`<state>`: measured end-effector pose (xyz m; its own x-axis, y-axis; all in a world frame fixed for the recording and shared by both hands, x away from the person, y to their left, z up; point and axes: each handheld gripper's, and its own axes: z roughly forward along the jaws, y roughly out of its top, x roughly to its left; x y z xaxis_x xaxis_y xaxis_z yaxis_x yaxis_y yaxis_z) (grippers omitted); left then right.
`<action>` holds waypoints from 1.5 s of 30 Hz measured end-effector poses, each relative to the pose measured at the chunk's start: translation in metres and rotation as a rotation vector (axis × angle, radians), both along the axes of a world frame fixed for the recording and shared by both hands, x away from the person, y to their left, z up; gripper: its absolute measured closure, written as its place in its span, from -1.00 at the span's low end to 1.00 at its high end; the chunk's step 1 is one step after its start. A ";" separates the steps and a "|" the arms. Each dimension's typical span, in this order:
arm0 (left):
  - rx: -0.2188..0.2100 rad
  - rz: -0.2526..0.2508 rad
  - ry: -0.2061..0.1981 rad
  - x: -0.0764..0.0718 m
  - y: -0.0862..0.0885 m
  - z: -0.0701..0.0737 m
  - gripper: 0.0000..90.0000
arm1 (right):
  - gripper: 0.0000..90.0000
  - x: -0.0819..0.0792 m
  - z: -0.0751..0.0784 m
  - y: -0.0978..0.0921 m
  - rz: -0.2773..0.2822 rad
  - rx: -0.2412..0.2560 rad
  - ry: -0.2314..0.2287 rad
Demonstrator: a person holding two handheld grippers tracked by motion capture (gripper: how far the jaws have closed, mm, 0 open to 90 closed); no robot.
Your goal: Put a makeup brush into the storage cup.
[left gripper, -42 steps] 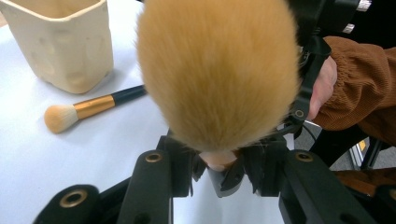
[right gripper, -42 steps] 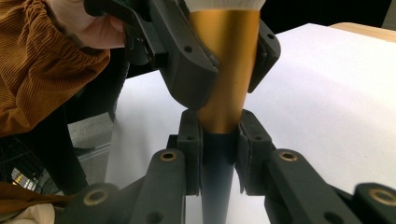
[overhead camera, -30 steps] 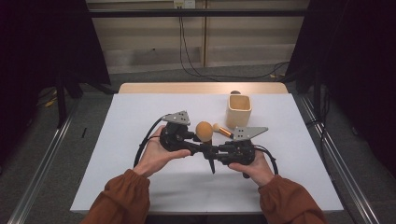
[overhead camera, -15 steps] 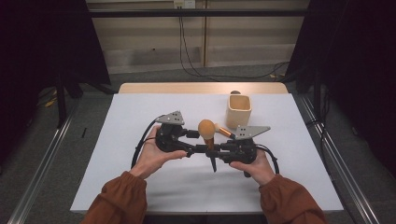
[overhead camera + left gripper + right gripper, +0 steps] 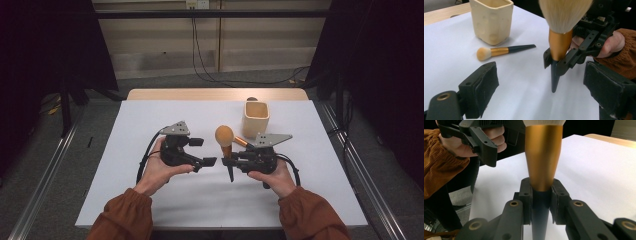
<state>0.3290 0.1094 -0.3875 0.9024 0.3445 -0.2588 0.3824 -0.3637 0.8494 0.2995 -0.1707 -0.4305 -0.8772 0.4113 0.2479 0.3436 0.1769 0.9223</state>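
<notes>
Overhead and claw-mounted views of a two-handed brush handling at a white table (image 5: 150, 200). The right claw (image 5: 231, 161), held in the person's right hand (image 5: 272, 175), was clamped on the large brush (image 5: 225, 142): in the right gripper view its two black pads (image 5: 526, 202) pressed against the dark lower handle just below the gold ferrule (image 5: 543, 157), one on each side. The large brush stood upright, pale bristle head at the top and pointed dark handle tip directed down toward the table; in the left gripper view the tip was close above the white surface, though contact could not be judged. The left claw (image 5: 202, 151), held in the person's left hand (image 5: 160, 170), stood wide apart and gripped nothing; its jaws faced the large brush from just beside it, without touching. A small brush (image 5: 504, 50) lay flat on the table, bristles toward the left of the left gripper view, near the base of the cream cup (image 5: 255, 117) and apart from it. The cream cup, square-sided and upright, stood on the far right part of the table, beyond the right claw. A cable looped from each claw onto the table. Both forearms wore rust-coloured sleeves (image 5: 120, 220).
</notes>
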 end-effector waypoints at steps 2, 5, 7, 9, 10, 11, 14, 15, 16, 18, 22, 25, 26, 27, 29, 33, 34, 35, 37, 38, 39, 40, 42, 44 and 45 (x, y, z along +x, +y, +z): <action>-0.007 0.019 -0.010 -0.001 0.004 -0.001 -0.75 | 0.67 0.000 0.000 -0.001 -0.003 0.000 -0.002; -0.017 0.044 -0.019 -0.001 0.010 -0.002 -0.81 | 0.67 0.000 0.001 -0.002 -0.009 0.002 -0.004; -0.023 0.067 -0.020 -0.002 0.014 -0.003 -0.87 | 0.67 0.000 0.001 -0.003 -0.012 0.001 -0.005; -0.001 0.085 -0.050 -0.003 0.020 -0.004 -0.89 | 0.67 0.000 0.001 -0.003 -0.016 0.002 -0.007; -0.010 0.078 -0.050 -0.004 0.022 -0.005 -0.90 | 0.67 0.000 0.001 -0.003 -0.019 0.004 -0.007; -0.023 0.074 -0.044 -0.004 0.024 -0.005 -0.90 | 0.67 0.000 0.001 -0.004 -0.024 0.003 -0.008; -0.030 0.086 -0.042 -0.005 0.030 -0.008 -0.91 | 0.67 0.001 0.001 -0.006 -0.031 0.002 -0.008; -0.025 0.090 -0.045 -0.005 0.033 -0.008 -0.91 | 0.67 0.001 0.002 -0.006 -0.035 0.004 -0.008; -0.036 0.101 -0.045 -0.005 0.033 -0.009 -0.91 | 0.67 0.001 0.002 -0.007 -0.039 0.004 -0.010; -0.048 0.115 -0.041 -0.005 0.037 -0.010 -0.91 | 0.67 0.001 0.003 -0.009 -0.047 0.001 -0.014; -0.038 0.129 -0.049 -0.006 0.040 -0.014 -0.91 | 0.67 0.002 0.006 -0.015 -0.074 -0.004 -0.028; -0.030 0.146 -0.069 -0.008 0.044 -0.017 -0.91 | 0.67 0.002 0.008 -0.021 -0.092 -0.002 -0.035; -0.032 0.159 -0.072 -0.009 0.046 -0.018 -0.91 | 0.67 0.002 0.009 -0.022 -0.097 -0.001 -0.035; -0.034 0.169 -0.075 -0.010 0.049 -0.019 -0.91 | 0.67 0.002 0.009 -0.023 -0.104 -0.002 -0.036; -0.036 0.186 -0.083 -0.011 0.053 -0.021 -0.91 | 0.67 0.002 0.011 -0.027 -0.118 0.004 -0.041; -0.037 0.216 -0.099 -0.017 0.061 -0.024 -0.90 | 0.67 0.003 0.013 -0.032 -0.138 0.008 -0.046; -0.040 0.219 -0.102 -0.018 0.062 -0.025 -0.90 | 0.67 0.003 0.014 -0.032 -0.142 0.005 -0.047; -0.040 0.227 -0.106 -0.020 0.064 -0.026 -0.90 | 0.67 0.003 0.015 -0.033 -0.144 0.008 -0.048; -0.041 0.227 -0.105 -0.025 0.067 -0.028 -0.90 | 0.67 0.003 0.017 -0.034 -0.154 0.008 -0.051; -0.040 0.228 -0.108 -0.027 0.069 -0.029 -0.90 | 0.67 0.004 0.017 -0.035 -0.160 0.008 -0.054; -0.043 0.232 -0.109 -0.029 0.071 -0.030 -0.89 | 0.67 0.004 0.018 -0.036 -0.166 0.005 -0.058; -0.041 0.242 -0.114 -0.030 0.073 -0.031 -0.89 | 0.67 0.004 0.019 -0.036 -0.169 0.005 -0.060; -0.057 0.271 -0.127 -0.033 0.079 -0.034 -0.89 | 0.67 0.005 0.021 -0.038 -0.174 0.006 -0.066; -0.073 0.295 -0.135 -0.034 0.083 -0.036 -0.89 | 0.66 0.006 0.023 -0.041 -0.183 0.007 -0.071; -0.073 0.303 -0.130 -0.035 0.086 -0.037 -0.89 | 0.67 0.007 0.023 -0.042 -0.186 0.008 -0.072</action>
<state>0.2942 0.1955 -0.4243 0.7890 0.5869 -0.1819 0.3501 -0.1861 0.9180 0.3065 -0.2123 -0.4071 -0.8015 0.5665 0.1917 0.3031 0.1085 0.9468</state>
